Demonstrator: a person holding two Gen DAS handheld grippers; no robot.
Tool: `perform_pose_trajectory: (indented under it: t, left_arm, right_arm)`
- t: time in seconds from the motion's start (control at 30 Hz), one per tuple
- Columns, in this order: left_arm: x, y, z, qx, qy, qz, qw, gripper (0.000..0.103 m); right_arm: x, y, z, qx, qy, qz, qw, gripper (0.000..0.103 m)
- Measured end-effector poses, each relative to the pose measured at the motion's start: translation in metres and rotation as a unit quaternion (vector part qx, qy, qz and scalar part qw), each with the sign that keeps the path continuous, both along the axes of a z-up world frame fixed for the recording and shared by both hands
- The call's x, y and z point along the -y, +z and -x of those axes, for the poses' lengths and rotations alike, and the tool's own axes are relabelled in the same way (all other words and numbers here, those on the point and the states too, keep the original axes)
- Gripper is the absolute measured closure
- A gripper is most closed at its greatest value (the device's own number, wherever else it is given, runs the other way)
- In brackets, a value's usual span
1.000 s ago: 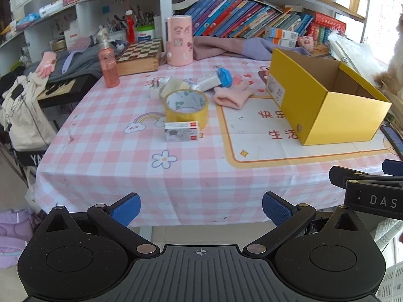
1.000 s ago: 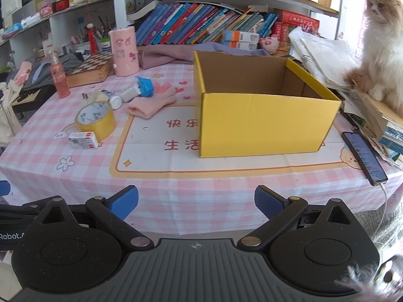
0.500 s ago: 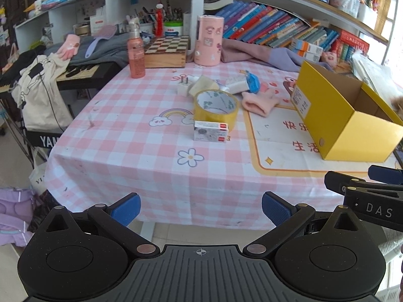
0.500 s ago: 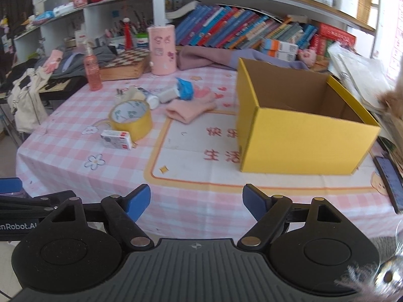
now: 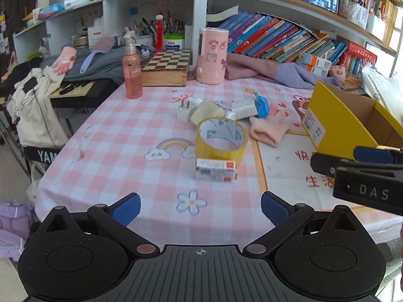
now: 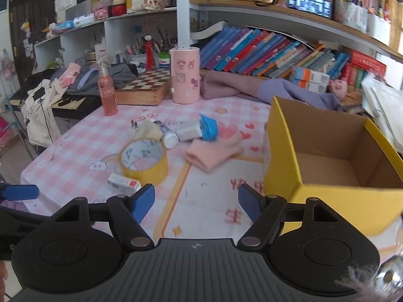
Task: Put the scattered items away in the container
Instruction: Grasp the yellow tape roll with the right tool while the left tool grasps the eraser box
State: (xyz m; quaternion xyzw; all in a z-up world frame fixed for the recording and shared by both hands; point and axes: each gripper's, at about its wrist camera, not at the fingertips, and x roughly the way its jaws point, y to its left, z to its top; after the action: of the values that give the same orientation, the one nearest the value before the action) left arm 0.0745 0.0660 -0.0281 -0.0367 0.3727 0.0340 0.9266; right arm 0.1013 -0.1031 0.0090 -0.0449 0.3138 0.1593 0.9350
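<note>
The open yellow cardboard box [image 5: 337,123] [image 6: 327,196] stands on the right of the pink checked table and looks empty. Scattered left of it lie a yellow tape roll [image 5: 221,138] [image 6: 143,158], a small white-red box [image 5: 215,169] [image 6: 124,183], a pink glove [image 5: 270,129] [image 6: 214,153], a white tube with a blue cap [image 5: 249,108] [image 6: 199,130], a white plug [image 5: 182,109] and a beige packet [image 5: 205,112]. My left gripper [image 5: 200,206] is open and empty over the table's near edge. My right gripper [image 6: 196,200] is open and empty, near the box.
A pink spray bottle [image 5: 132,73], a chessboard box [image 5: 167,68] and a pink cylinder [image 5: 211,55] stand at the table's back. Purple cloth [image 5: 272,73] and books [image 5: 277,42] lie behind. A keyboard and bags [image 5: 37,105] are off the left edge.
Both grippers have moved forward and up towards the table. The items and the box now look nearer. Both stay open and empty.
</note>
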Motion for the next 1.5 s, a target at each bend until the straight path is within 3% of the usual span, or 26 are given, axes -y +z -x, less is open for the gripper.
perform_pose_trajectory:
  t: [0.37, 0.57, 0.73, 0.9, 1.1, 1.27, 1.5]
  left_arm:
    - [0.009, -0.033, -0.052, -0.013, -0.011, -0.01, 0.9998, 0.001]
    - [0.011, -0.049, -0.073, -0.019, -0.014, -0.004, 0.9997, 0.009]
    - [0.01, -0.056, -0.083, -0.022, -0.006, 0.001, 0.9997, 0.021]
    - [0.008, -0.059, -0.084, -0.028, -0.01, 0.0, 0.9996, 0.049]
    - [-0.002, -0.049, -0.072, -0.03, -0.005, -0.01, 0.9995, 0.05]
    - [-0.025, -0.04, -0.058, -0.036, 0.038, -0.004, 0.9986, 0.05]
    - [-0.049, -0.029, -0.045, -0.039, 0.097, 0.008, 0.9945, 0.05]
  right_arm:
    - [-0.013, -0.013, -0.051, -0.024, 0.039, 0.008, 0.999, 0.03]
    - [-0.019, -0.017, -0.067, -0.031, 0.057, 0.017, 0.998, 0.03]
    - [-0.025, -0.02, -0.077, -0.037, 0.072, 0.026, 0.996, 0.03]
    - [-0.033, -0.023, -0.087, -0.044, 0.09, 0.029, 0.995, 0.029]
    - [-0.055, -0.03, -0.099, -0.064, 0.124, 0.022, 0.99, 0.024]
    - [-0.079, -0.039, -0.109, -0.078, 0.152, 0.027, 0.985, 0.01]
    - [-0.109, -0.061, -0.128, -0.091, 0.173, 0.049, 0.98, 0.007]
